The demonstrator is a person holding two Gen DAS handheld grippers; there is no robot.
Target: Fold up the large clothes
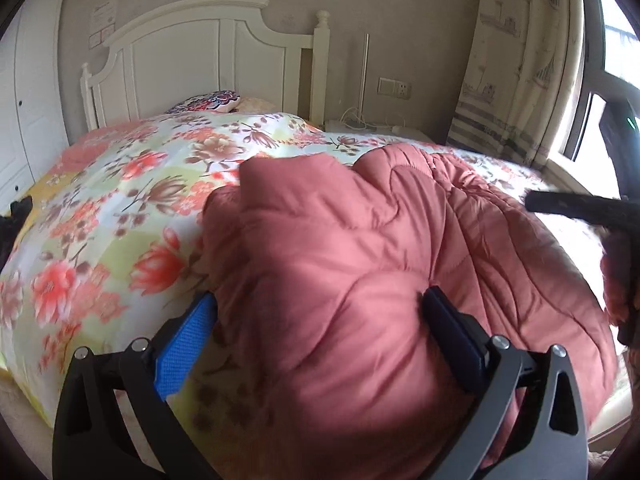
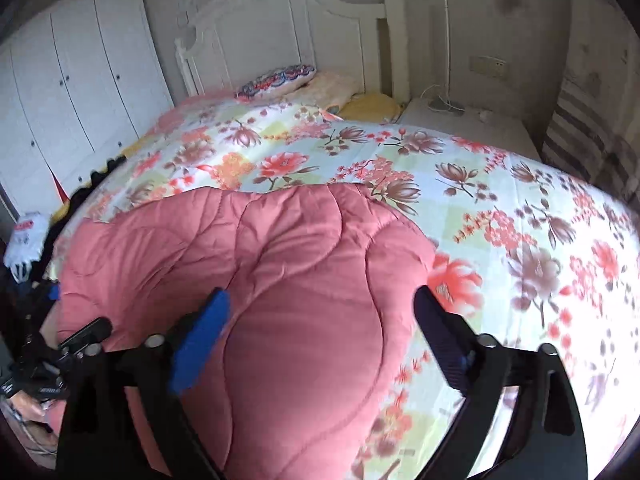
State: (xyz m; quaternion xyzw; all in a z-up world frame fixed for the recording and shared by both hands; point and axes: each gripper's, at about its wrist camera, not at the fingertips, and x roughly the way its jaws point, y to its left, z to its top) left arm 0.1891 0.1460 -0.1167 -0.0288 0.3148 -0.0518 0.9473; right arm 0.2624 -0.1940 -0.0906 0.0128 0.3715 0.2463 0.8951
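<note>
Big stage first: a wide bed under a floral quilt cover in cream, pink and brown (image 2: 500,200) fills both views, white panelled wooden headboard (image 1: 208,52) at the far end, white wardrobe doors (image 2: 80,80) off to one side. On it, at the near edge, lies the star of the show, a puffy salmon-pink quilted padded garment (image 2: 280,280), bunched in a thick heap rather than laid flat; in the left wrist view it swells up in the middle and spreads away to the right, so its long axis looks to run across the bed's near edge, side to side. Now the tools! The left gripper (image 1: 320,312) sits right at the heap, jaws spread wide with pink padding bulging up between them, nothing pinched that I can see. The right gripper (image 2: 320,312) mirrors it, jaws wide apart, straddling the garment's near bulge, floral cover showing just past its right finger. Each claw has fabric directly ahead and beneath; I'd judge the left is nearer the heap's left end, the right nearer the free right edge, so both are placed to close on the near hem and spread it.
</note>
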